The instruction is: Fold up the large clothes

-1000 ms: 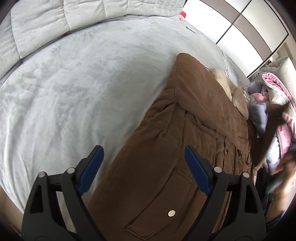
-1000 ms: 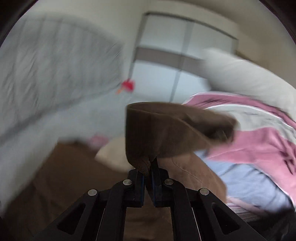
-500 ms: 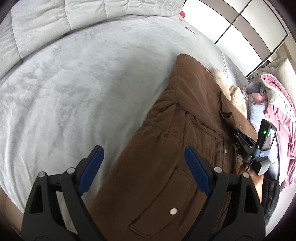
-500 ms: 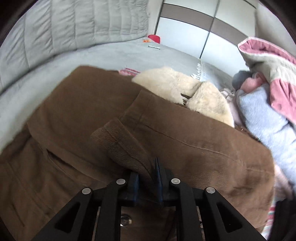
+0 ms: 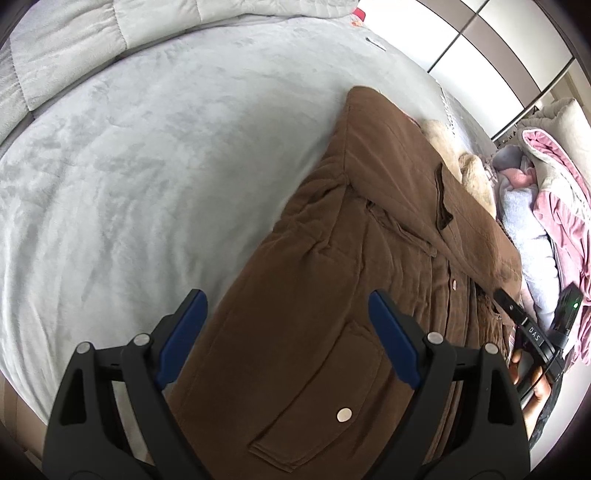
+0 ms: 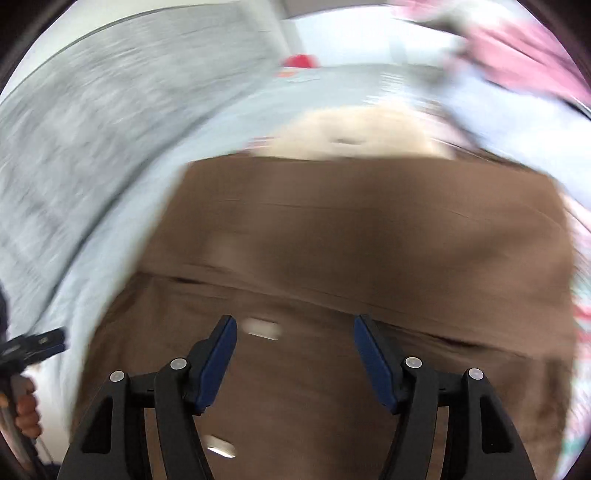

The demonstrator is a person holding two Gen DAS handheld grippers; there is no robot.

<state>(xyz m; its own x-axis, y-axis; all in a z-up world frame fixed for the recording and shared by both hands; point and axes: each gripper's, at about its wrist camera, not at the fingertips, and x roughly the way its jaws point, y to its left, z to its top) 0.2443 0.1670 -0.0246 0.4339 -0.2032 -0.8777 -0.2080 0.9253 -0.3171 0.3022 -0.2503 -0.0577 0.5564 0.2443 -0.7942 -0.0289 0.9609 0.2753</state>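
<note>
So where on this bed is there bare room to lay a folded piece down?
The grey bedspread is bare between the quilted headboard and the brown coat. It is crowded past the coat's cream fur collar, where pink and blue clothes are heaped. Both the left gripper and the right gripper are open.

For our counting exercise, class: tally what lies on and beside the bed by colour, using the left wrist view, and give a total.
Brown: 1, the brown coat
Cream: 1, its cream fur trim
Pink: 1, the pink garment
Pale blue: 1, the pale blue garment
Red: 1, a small red object at the far edge of the grey bedspread
Total: 5
</note>
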